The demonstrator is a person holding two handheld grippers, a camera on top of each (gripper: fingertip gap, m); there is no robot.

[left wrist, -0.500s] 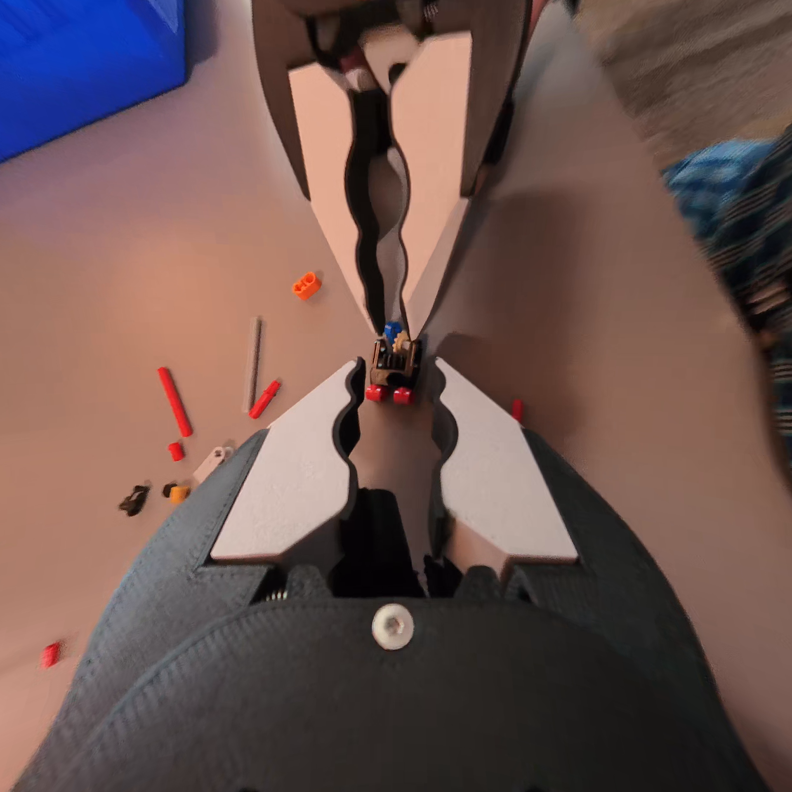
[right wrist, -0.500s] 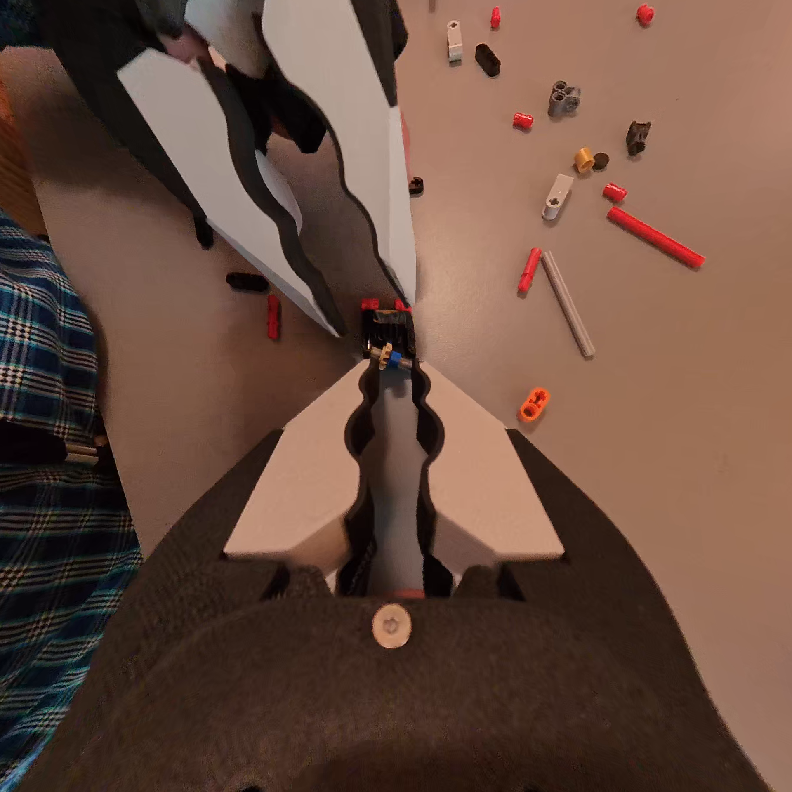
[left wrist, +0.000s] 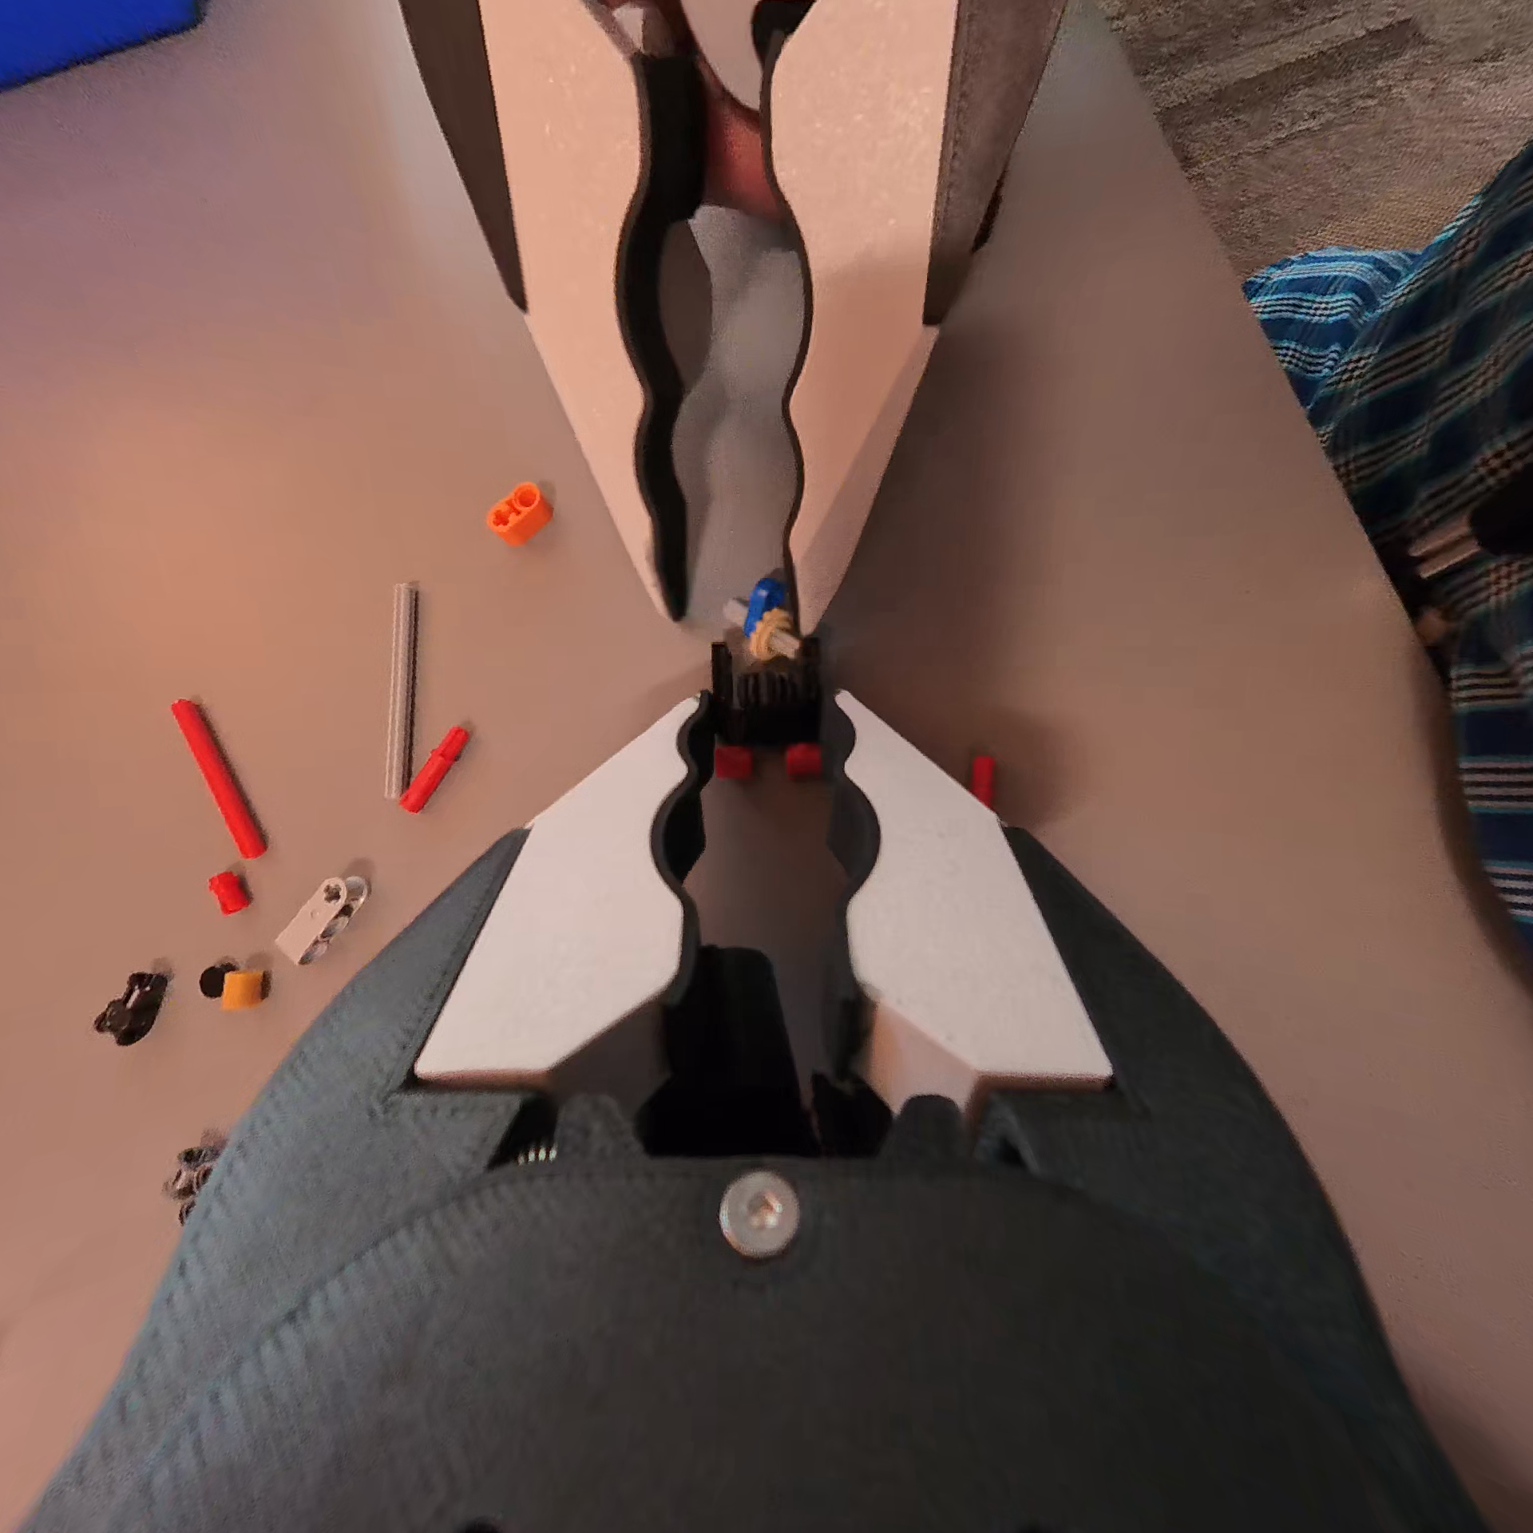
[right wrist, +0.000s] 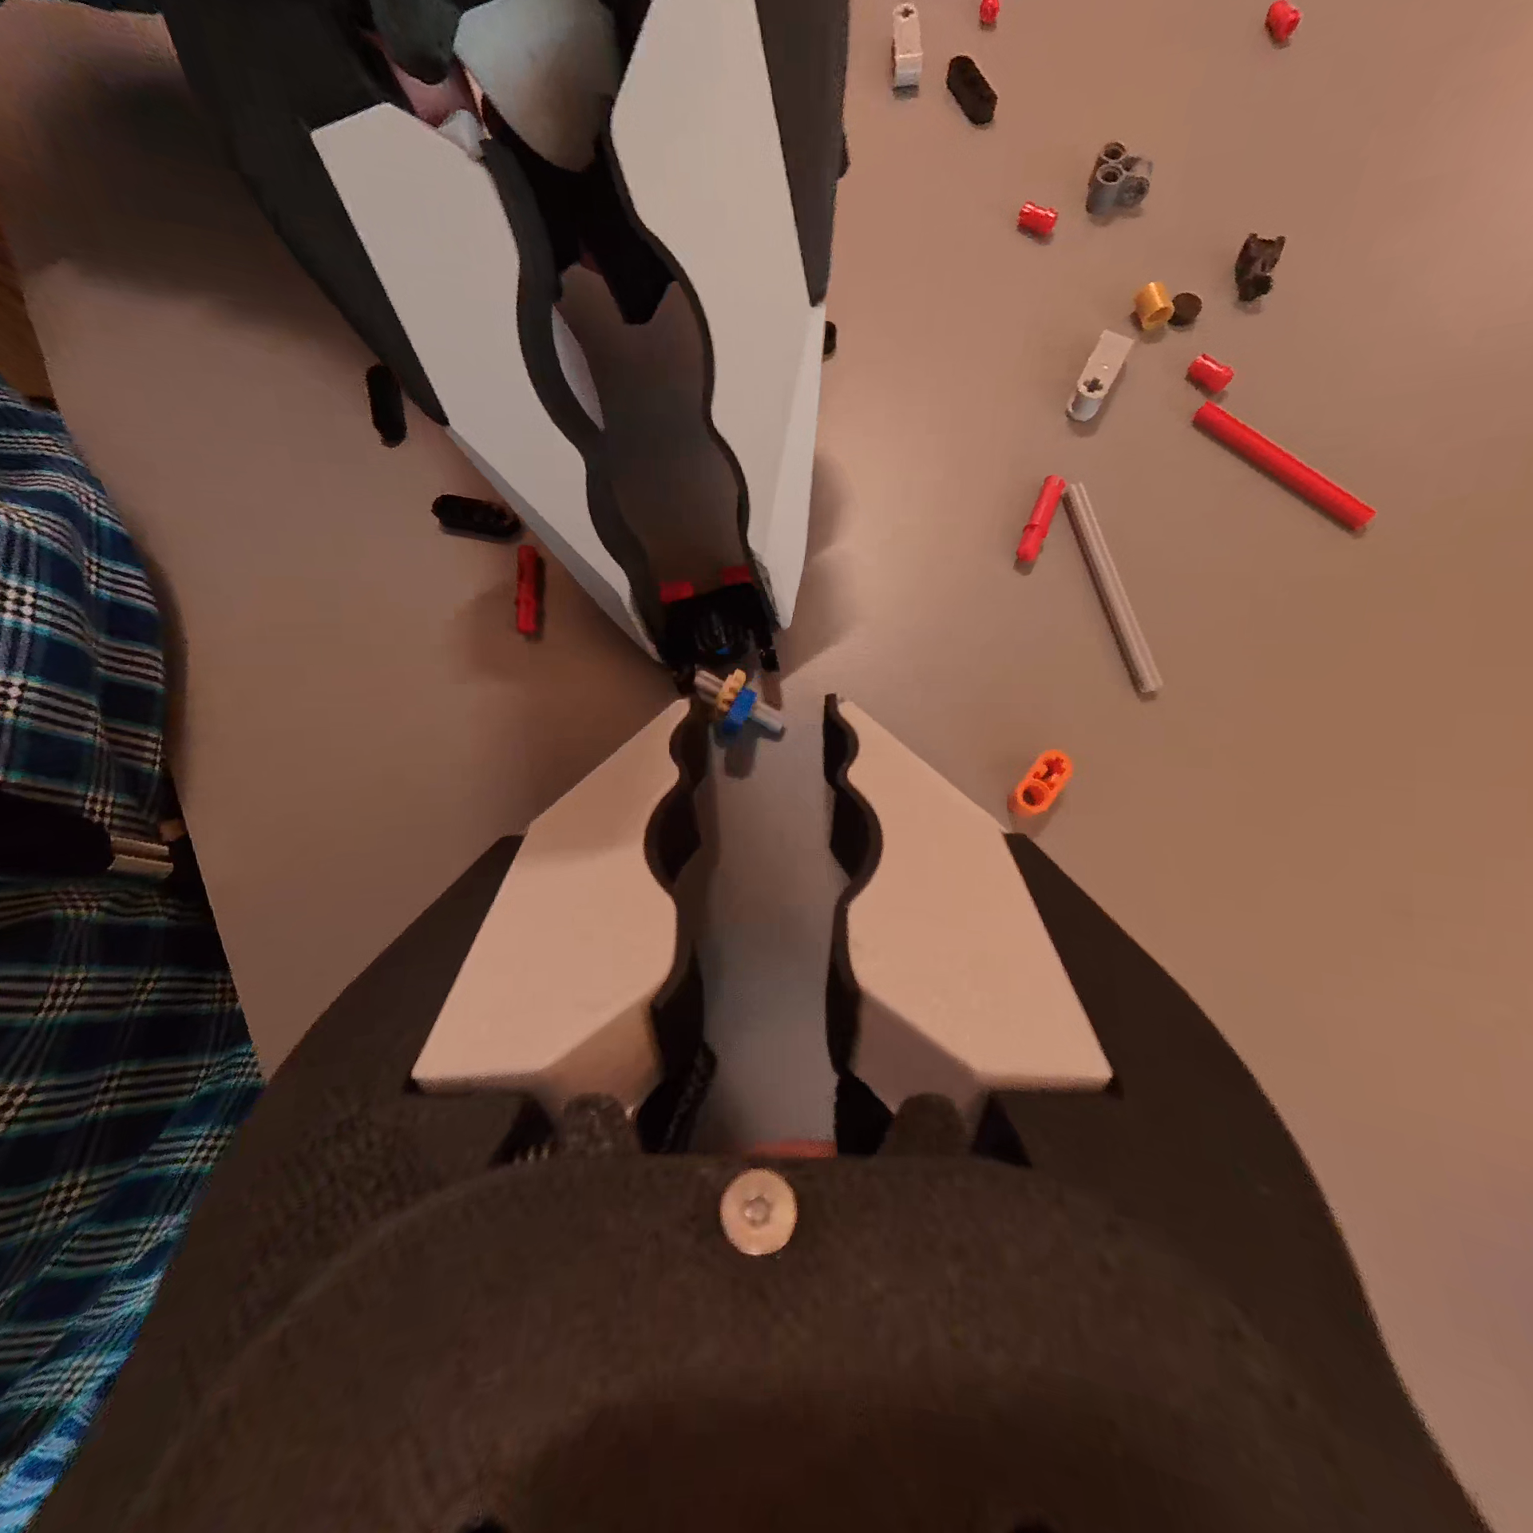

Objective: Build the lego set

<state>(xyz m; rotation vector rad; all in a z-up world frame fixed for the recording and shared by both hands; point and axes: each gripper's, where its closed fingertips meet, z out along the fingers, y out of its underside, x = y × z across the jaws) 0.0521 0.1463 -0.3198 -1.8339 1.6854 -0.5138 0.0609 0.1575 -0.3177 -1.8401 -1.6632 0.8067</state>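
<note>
Lego assembly point(left wrist: 767, 705) sits clamped at the tips of the left gripper point(left wrist: 767, 722) jaws — its blue-and-tan axle end pokes toward the right gripper point(right wrist: 756, 705), whose jaws gape empty just beside it.

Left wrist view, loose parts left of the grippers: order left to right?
Black piece → long red axle → grey connector → grey axle → orange connector.

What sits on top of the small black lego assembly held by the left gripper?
A grey axle carrying a tan gear and a blue bush sticks out of the black assembly, clamped in the left gripper. How deep the axle goes inside is hidden.
</note>
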